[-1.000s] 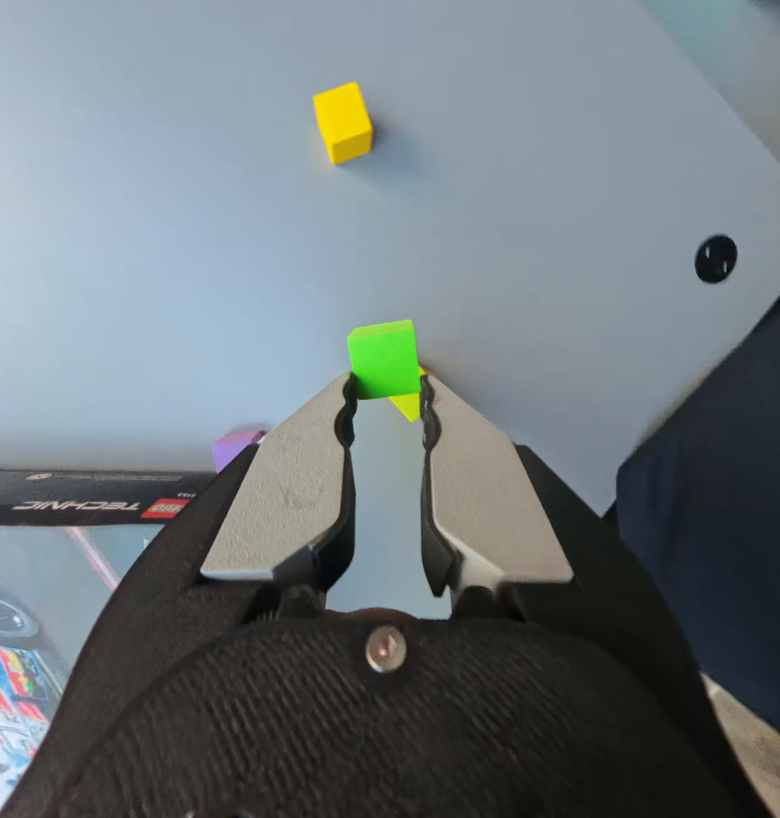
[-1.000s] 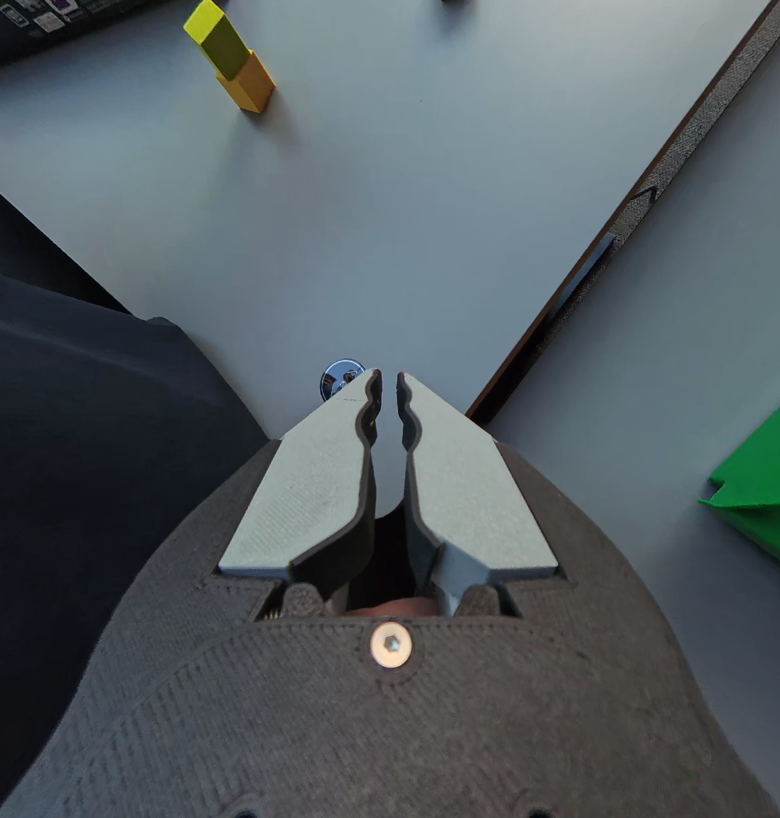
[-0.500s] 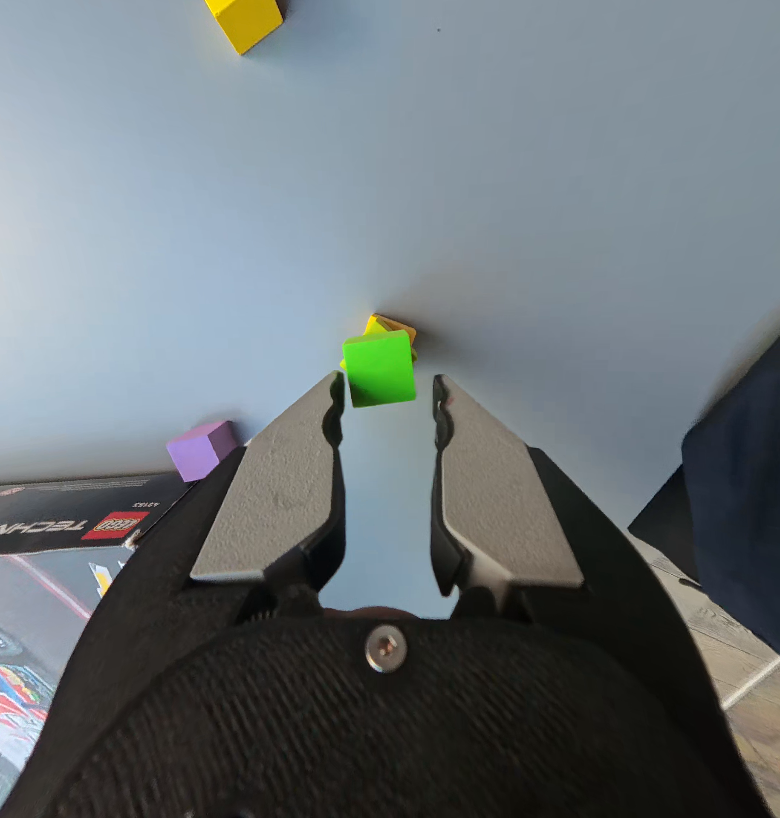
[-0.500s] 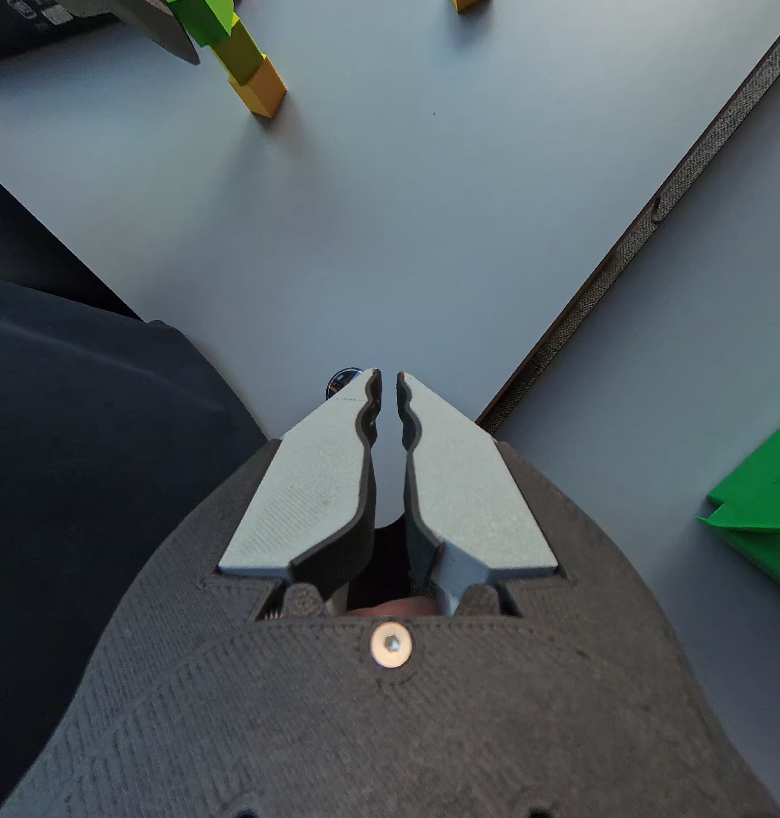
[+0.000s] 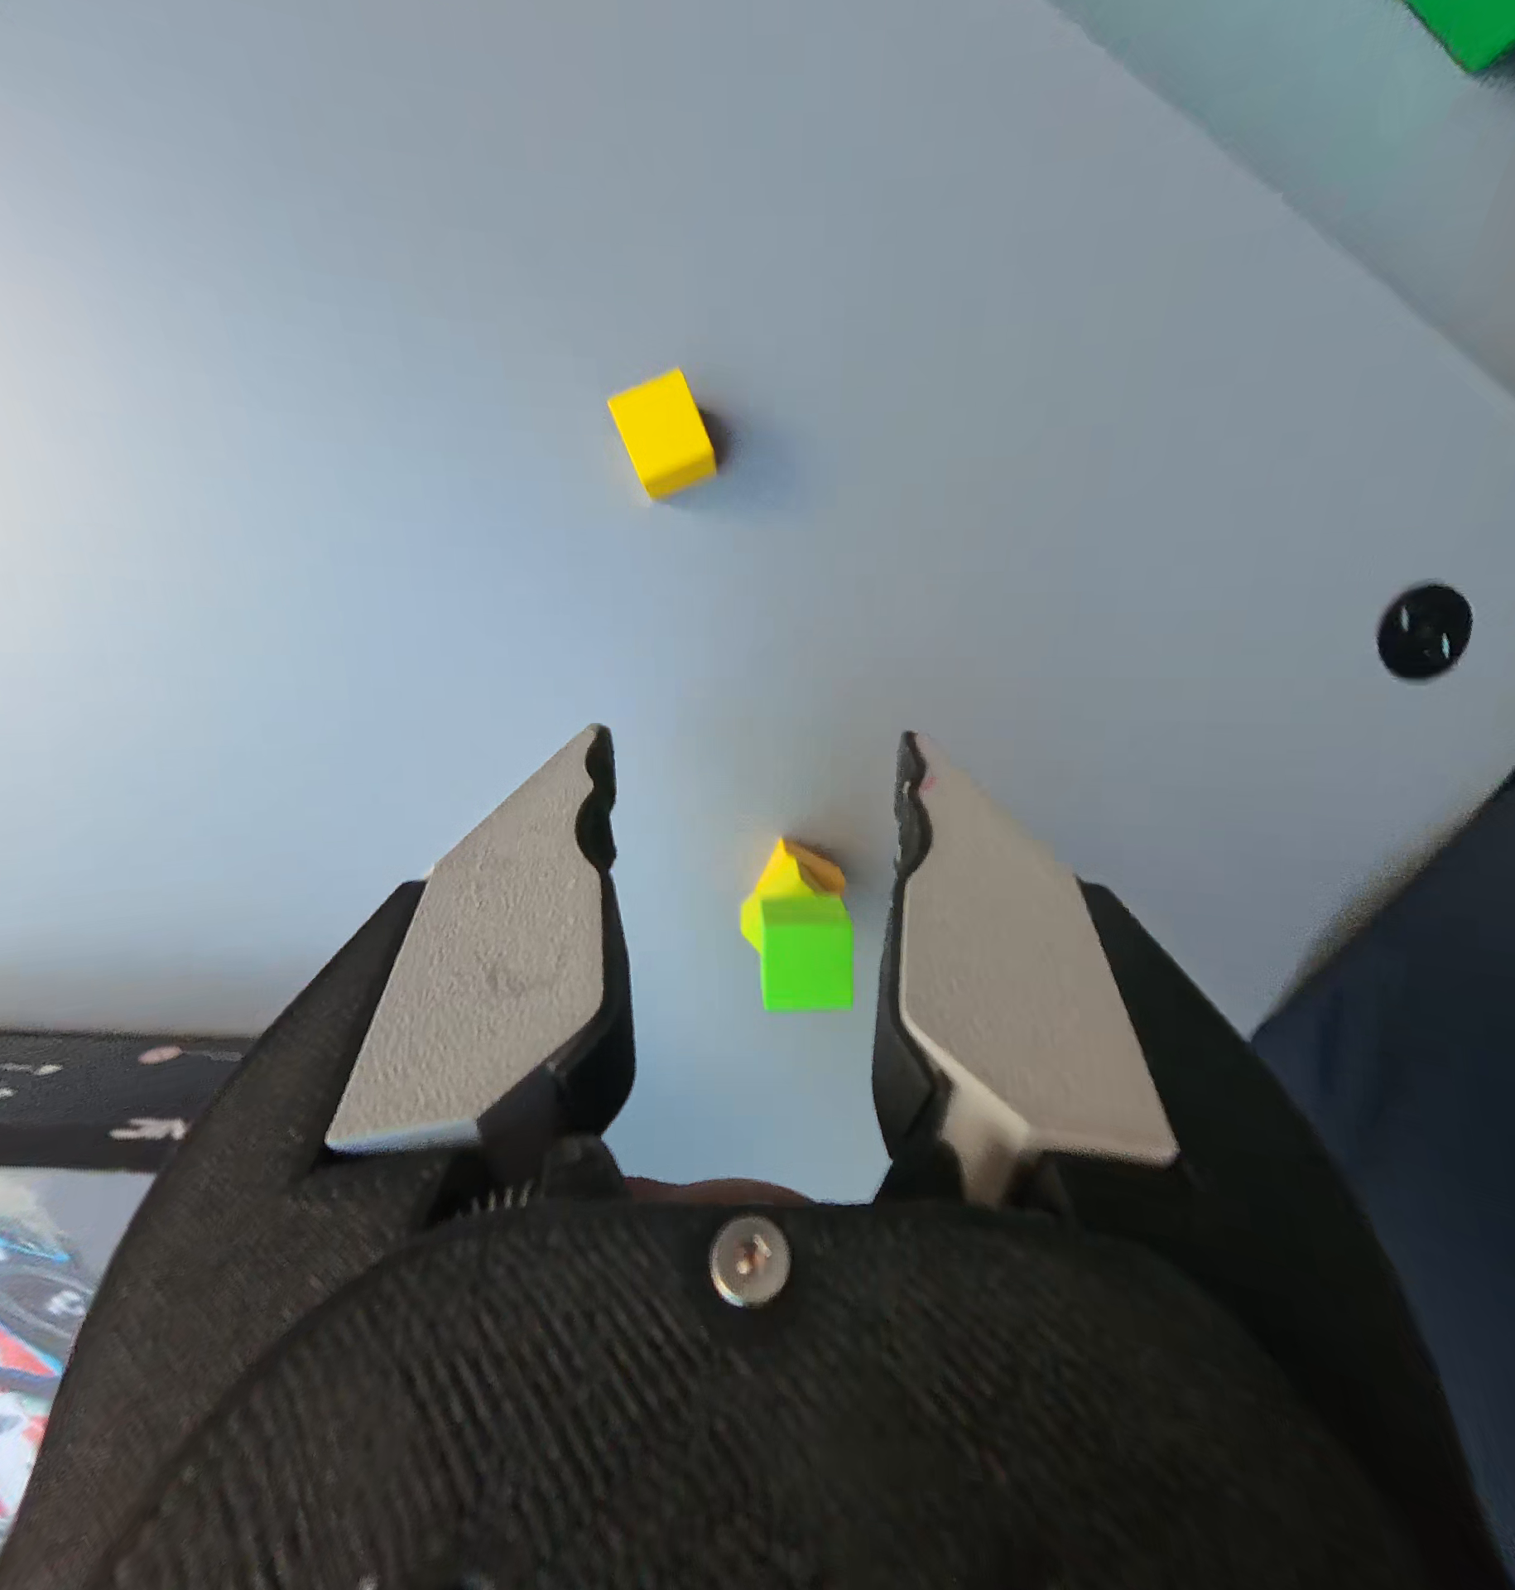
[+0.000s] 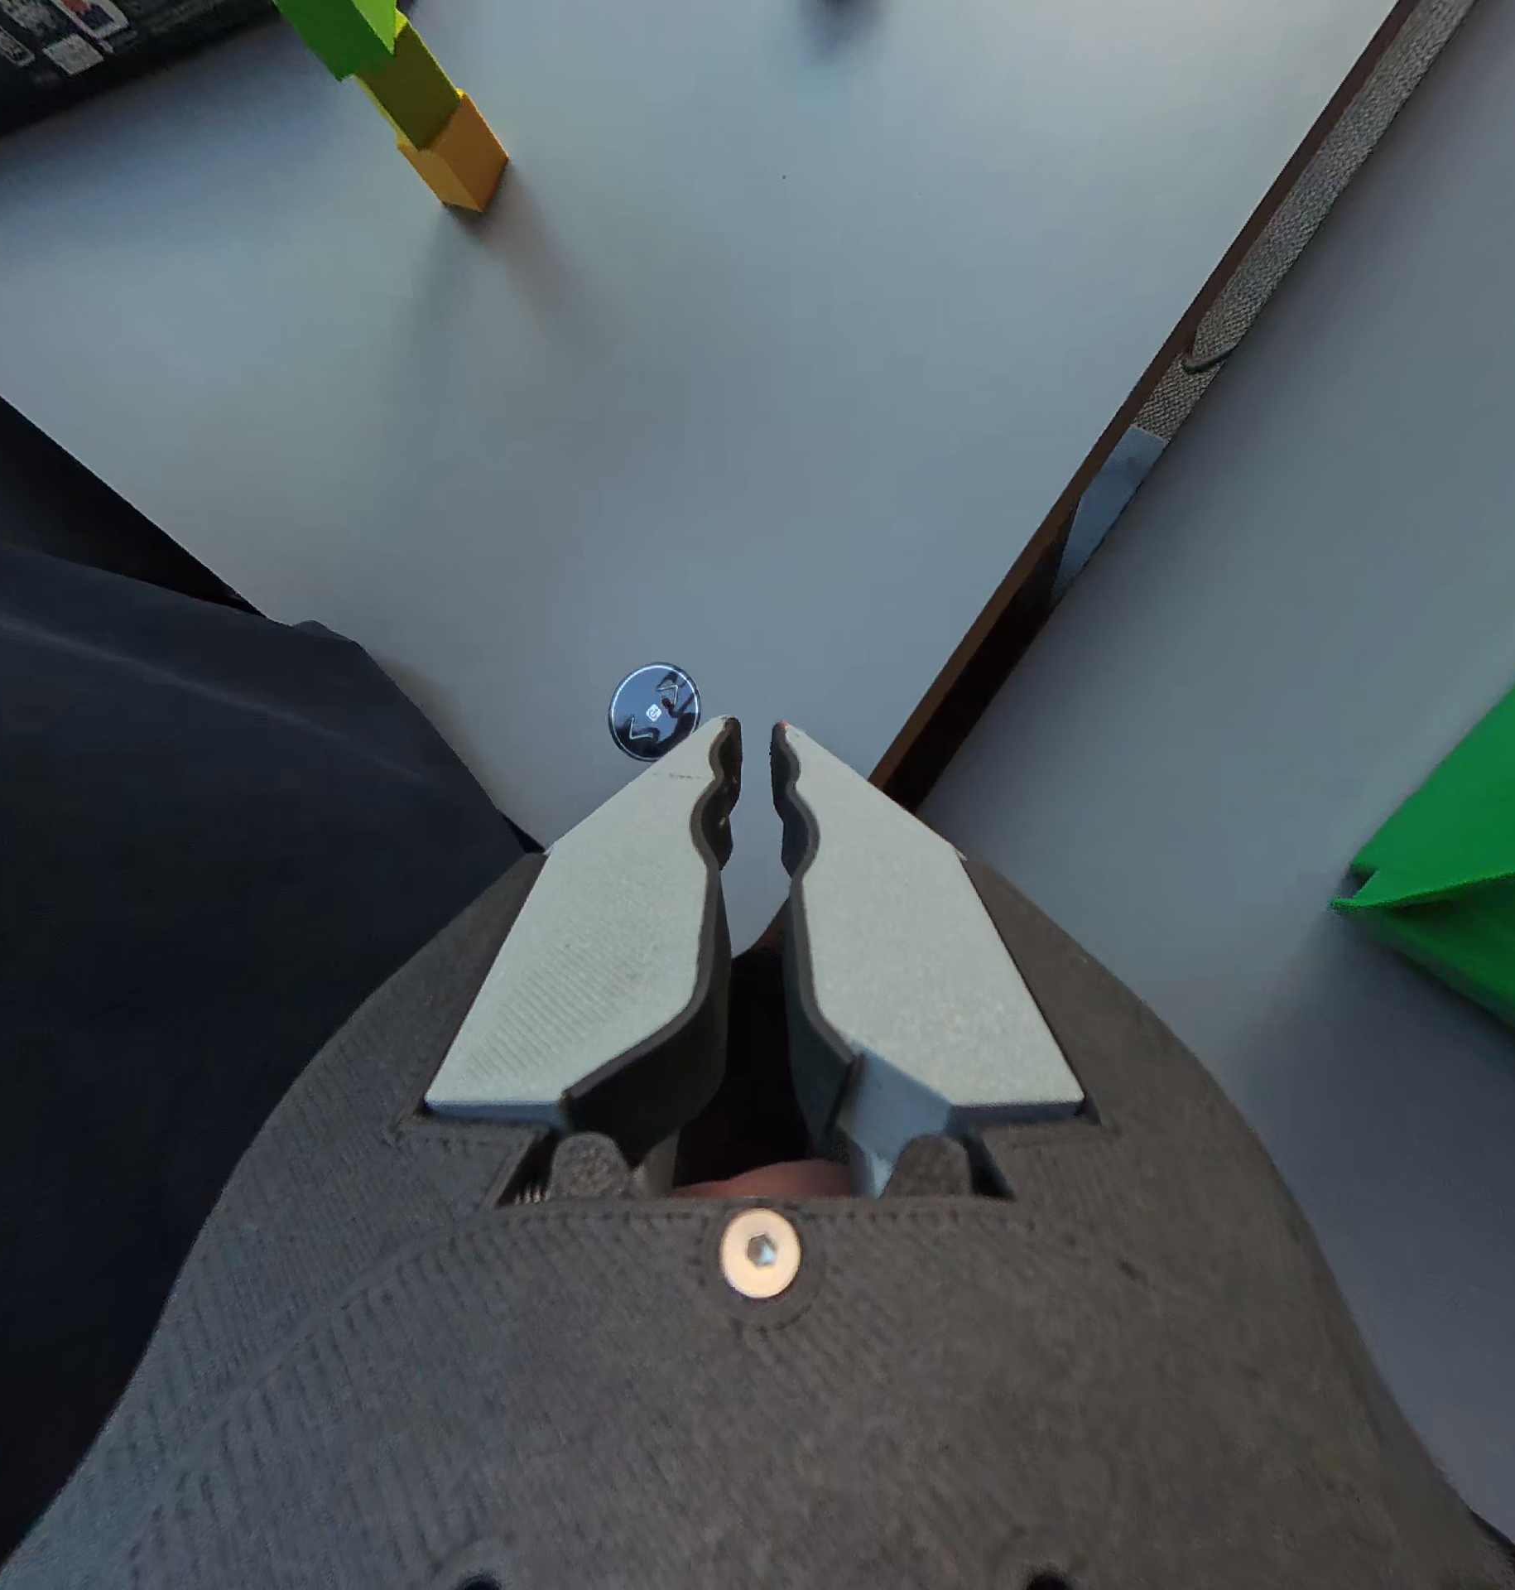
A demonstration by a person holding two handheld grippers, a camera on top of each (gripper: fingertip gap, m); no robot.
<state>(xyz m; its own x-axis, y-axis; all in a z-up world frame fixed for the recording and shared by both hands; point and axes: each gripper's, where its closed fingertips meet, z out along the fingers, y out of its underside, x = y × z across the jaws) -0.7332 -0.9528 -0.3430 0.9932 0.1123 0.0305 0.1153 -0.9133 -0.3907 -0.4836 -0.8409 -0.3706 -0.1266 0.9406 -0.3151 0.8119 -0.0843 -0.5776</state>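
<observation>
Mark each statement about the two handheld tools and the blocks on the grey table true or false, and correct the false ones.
1. The left tool grips the green block. False: its fingers stand wide apart, clear of the block.
2. The green block tops a stack of three blocks. True.
3. A lone yellow block lies beyond the stack. True.
4. The right tool holds a yellow block. False: its fingers are nearly together with nothing between them.
5. A round black disc sits by the right tool's tips. True.

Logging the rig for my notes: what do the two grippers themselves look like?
Both match: the left gripper and right gripper each have two flat, grey, tapered fingers with black wavy-edged pads inside, set in a black, ribbed, 3D-printed-looking body with one silver screw at centre. No cables show.
</observation>
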